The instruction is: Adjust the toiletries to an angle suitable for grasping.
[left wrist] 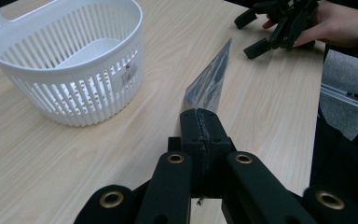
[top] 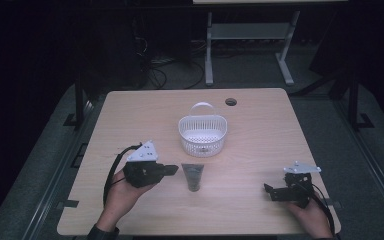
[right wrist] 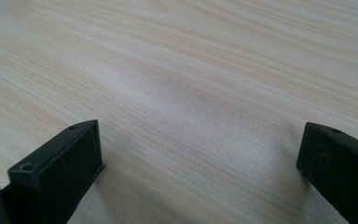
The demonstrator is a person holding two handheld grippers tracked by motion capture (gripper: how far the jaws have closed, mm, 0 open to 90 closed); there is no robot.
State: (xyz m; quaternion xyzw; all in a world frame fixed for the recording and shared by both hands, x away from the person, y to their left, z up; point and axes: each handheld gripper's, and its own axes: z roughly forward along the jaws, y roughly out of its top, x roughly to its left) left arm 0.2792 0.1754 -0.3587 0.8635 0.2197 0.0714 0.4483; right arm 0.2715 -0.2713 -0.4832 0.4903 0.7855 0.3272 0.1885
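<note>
A dark grey tube (top: pixel 194 176) stands on edge in front of a white slotted basket (top: pixel 202 134), its wide flat end up and its narrow end down at the table. My left gripper (top: pixel 173 170) is shut on the left corner of that flat end. In the left gripper view the jaws (left wrist: pixel 200 119) are pressed together and the tube (left wrist: pixel 209 81) runs away from their tips. My right gripper (top: pixel 271 192) is open low over the table's front right. The right gripper view shows only bare wood between its tips (right wrist: pixel 200 154).
The basket (left wrist: pixel 70 79) has a thin handle and stands left of the tube in the left gripper view. A round cable hole (top: pixel 231 102) sits near the table's far edge. The wooden tabletop (top: pixel 130 115) is bare around the basket.
</note>
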